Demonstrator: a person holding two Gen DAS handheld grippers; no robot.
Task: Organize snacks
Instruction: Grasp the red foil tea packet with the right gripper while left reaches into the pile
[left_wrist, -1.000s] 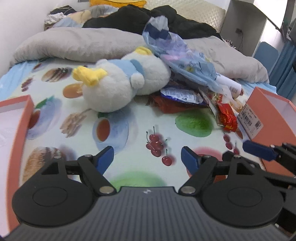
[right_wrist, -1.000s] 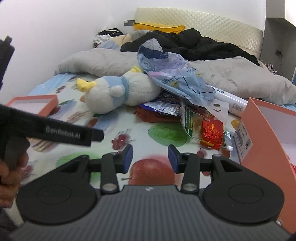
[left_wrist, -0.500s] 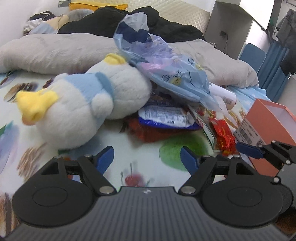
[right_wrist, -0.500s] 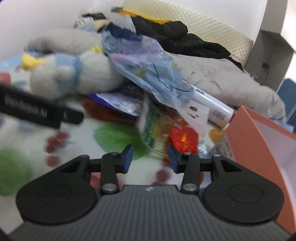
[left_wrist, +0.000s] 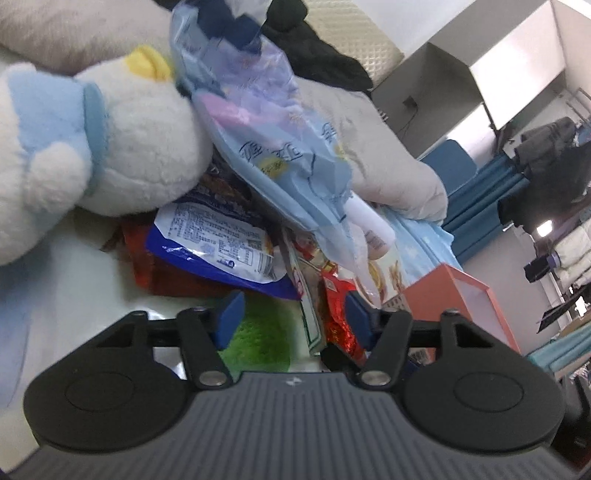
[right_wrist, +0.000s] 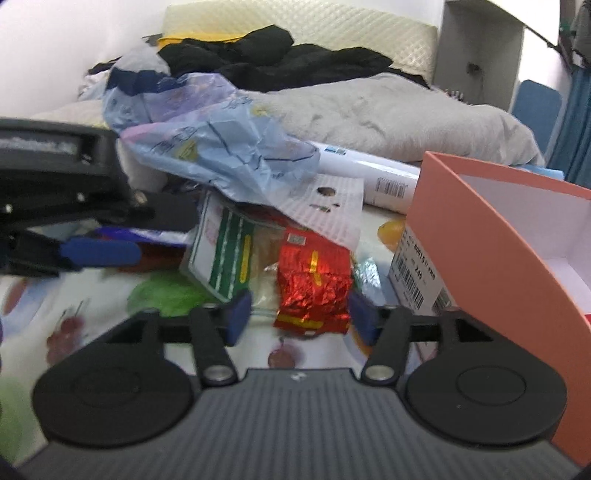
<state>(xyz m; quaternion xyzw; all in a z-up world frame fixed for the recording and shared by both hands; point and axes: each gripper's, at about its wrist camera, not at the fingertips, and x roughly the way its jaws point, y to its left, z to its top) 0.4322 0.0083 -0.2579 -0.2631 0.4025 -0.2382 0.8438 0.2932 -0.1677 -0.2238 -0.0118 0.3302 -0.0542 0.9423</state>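
On the fruit-print bedsheet (right_wrist: 110, 325), a crinkled red foil snack packet (right_wrist: 314, 284) lies at twelve o'clock from the right gripper (right_wrist: 299, 314), between its opening blue pads with nothing pinched. At three o'clock stands the open orange cardboard box (right_wrist: 480, 236). The left gripper (left_wrist: 291, 314) hovers by the pile, jaws closing, gripping nothing. That packet looks light, slippery and crushable; pinching gently across its flat middle seems safest.
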